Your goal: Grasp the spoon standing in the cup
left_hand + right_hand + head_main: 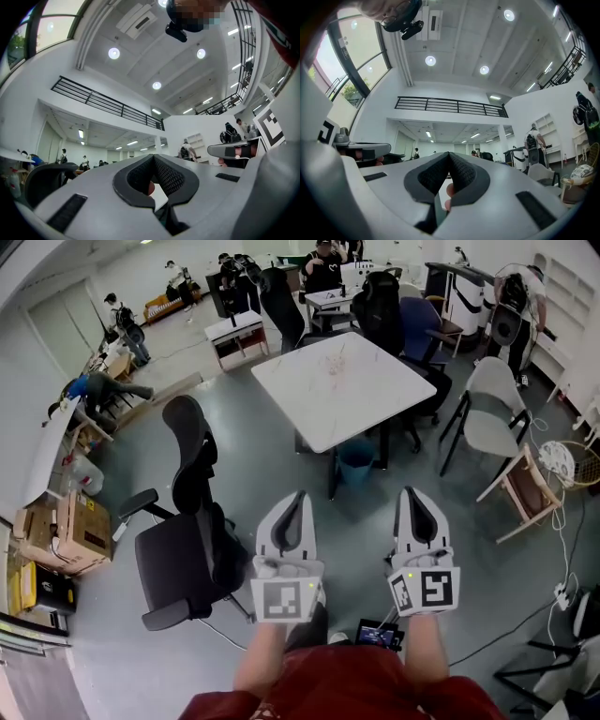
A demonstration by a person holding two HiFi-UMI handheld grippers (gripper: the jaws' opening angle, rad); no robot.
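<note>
Head view: left gripper [298, 498] and right gripper [411, 493] are both closed tip to tip and empty. Neither spoon nor cup is discernible; a white table [375, 399] stands well ahead of both. Advised: approach first, then part one gripper's jaws.

Left gripper [298, 499] and right gripper [411, 493]: pale grey shells, jaws lined with black textured pads. Marker cubes [285, 600]: black-and-white square patterns. Desk [375, 399]: white top. Office chair [187, 549]: black. Floor [234, 427]: dull grey-green. Bin [356, 463] under desk: blue. Cardboard boxes [66, 531]: brown. Person's shirt [356, 690]: red.
</note>
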